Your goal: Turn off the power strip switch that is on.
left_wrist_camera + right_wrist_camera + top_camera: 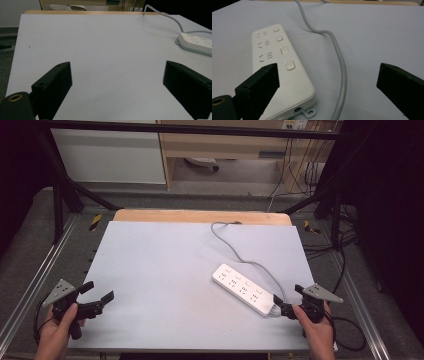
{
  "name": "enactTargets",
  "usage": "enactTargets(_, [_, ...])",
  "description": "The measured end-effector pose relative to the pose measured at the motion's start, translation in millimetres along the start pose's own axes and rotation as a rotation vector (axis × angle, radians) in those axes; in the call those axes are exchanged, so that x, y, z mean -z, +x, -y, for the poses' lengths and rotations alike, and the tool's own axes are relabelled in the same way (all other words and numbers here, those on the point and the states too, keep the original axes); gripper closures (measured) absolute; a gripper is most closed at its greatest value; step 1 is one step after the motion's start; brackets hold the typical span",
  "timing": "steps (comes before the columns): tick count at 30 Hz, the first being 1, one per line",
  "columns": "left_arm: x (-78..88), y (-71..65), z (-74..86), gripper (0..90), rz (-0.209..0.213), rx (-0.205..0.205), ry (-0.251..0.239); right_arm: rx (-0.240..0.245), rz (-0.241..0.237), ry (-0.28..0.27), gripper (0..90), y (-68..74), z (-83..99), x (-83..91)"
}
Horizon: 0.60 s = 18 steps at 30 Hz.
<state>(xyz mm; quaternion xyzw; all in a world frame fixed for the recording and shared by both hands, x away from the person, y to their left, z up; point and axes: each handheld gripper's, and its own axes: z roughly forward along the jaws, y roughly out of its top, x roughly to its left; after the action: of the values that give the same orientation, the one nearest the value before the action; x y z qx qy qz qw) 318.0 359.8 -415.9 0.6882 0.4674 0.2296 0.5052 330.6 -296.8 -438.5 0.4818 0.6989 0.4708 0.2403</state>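
The power strip (244, 289) is laid diagonally on the desk (160, 270), right of centre, its cable (235, 251) trailed toward the far edge. The right tongs (287, 306) are spread wide at its near end, apparently for grasping, while the left tongs (97, 293) are kept open and empty, well apart.

Power strip (244, 289) on table (160, 270), right side; cable (235, 251) trailing behind.
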Motion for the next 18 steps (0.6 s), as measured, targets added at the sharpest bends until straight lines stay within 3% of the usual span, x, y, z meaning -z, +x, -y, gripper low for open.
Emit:
enactTargets(9, [0.5,-0.3,0.0,7.9,0.010,-0.002,-0.007,0.009,-0.013,0.002,4.9,1.6,-0.1,-0.8])
enactTargets(18, [0.7,0.2,0.2,7.9,0.010,0.002,-0.004,-0.018,-0.016,-0.007,4.7,-0.1,-1.0,1.2])
